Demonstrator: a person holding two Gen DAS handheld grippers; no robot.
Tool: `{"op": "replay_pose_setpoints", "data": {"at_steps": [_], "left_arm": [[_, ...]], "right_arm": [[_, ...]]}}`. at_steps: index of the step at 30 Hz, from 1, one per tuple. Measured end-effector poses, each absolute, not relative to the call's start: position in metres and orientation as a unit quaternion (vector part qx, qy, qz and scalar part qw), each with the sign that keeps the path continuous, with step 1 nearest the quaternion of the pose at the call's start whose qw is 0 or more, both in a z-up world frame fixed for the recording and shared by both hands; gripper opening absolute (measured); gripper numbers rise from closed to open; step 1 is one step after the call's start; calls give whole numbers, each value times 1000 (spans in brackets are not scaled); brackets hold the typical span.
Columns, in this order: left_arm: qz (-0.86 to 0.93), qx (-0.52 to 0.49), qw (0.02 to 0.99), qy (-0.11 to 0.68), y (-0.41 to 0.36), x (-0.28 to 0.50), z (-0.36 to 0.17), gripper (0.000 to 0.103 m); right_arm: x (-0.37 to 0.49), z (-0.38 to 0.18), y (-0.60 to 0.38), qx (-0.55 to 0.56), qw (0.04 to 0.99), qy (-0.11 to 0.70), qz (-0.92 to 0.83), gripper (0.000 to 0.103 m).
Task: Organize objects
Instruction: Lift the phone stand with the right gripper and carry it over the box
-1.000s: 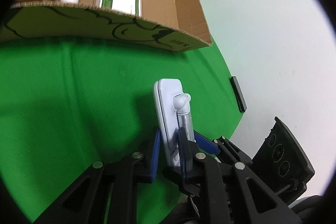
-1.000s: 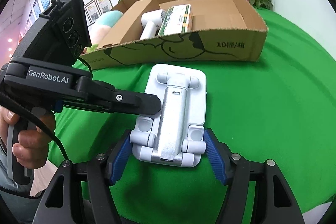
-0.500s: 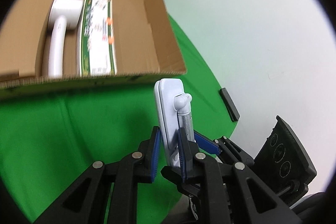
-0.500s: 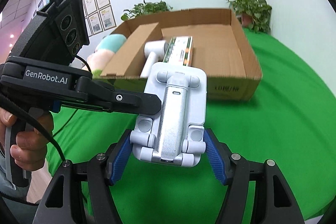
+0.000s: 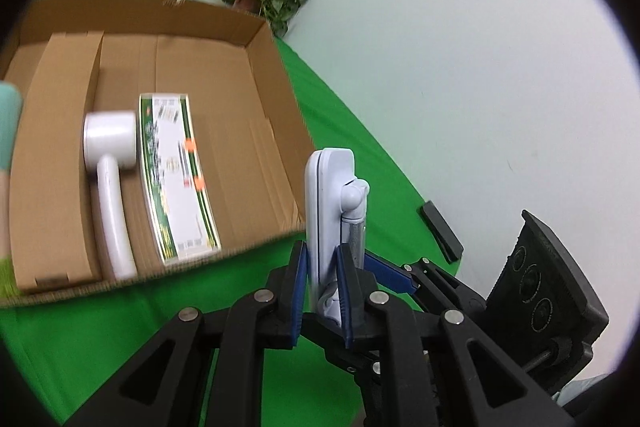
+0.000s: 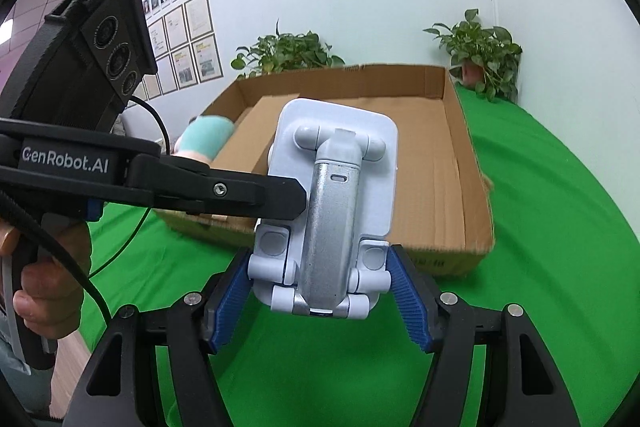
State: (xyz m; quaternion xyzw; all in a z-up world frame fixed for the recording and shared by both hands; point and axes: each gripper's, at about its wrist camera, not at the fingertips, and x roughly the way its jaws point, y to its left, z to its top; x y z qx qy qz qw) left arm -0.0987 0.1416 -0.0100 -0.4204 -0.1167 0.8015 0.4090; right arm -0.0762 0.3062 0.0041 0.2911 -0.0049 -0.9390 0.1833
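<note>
The white folding phone stand [image 6: 332, 211], a flat pale plate with a silver metal arm folded along its back and round white hinge knuckles at both ends, is held in the air in front of the cardboard box [image 6: 474, 195], above the green cloth [image 6: 560, 227] and touching neither. Both grippers have it: the right gripper [image 6: 320, 291] clamps the stand's lower end across its width, its ribbed blue pads pressed on the two side knuckles, jaws standing about half apart around it. The left gripper [image 5: 322, 291] pinches the same stand [image 5: 330, 211] across its thin edge, jaws nearly together with the plate squeezed between the blue pads; in the right wrist view its black finger reaches in from the left and meets the stand's side. In the left wrist view the stand rises upright from the pads, its top level with the near right corner of the box [image 5: 276, 131]. Inside the box, against the left part of its floor, a white handheld device [image 5: 108, 179] with a round head and long handle lies flat, and just beside it, on its right, lies a green-and-white printed carton [image 5: 176, 175]; the rest of the box floor to the right is bare cardboard. Behind the box two potted plants [image 6: 480, 51] stand against the white wall. A hand [image 6: 44, 291] grips the left gripper's handle, well left of the box.
</note>
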Motion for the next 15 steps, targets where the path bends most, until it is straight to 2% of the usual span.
{"op": "replay_pose_setpoints", "data": {"at_steps": [15], "left_arm": [[815, -412, 393, -106, 160, -153, 23, 13]], "right_arm": [[-148, 52, 315, 289, 198, -21, -936, 64]]}}
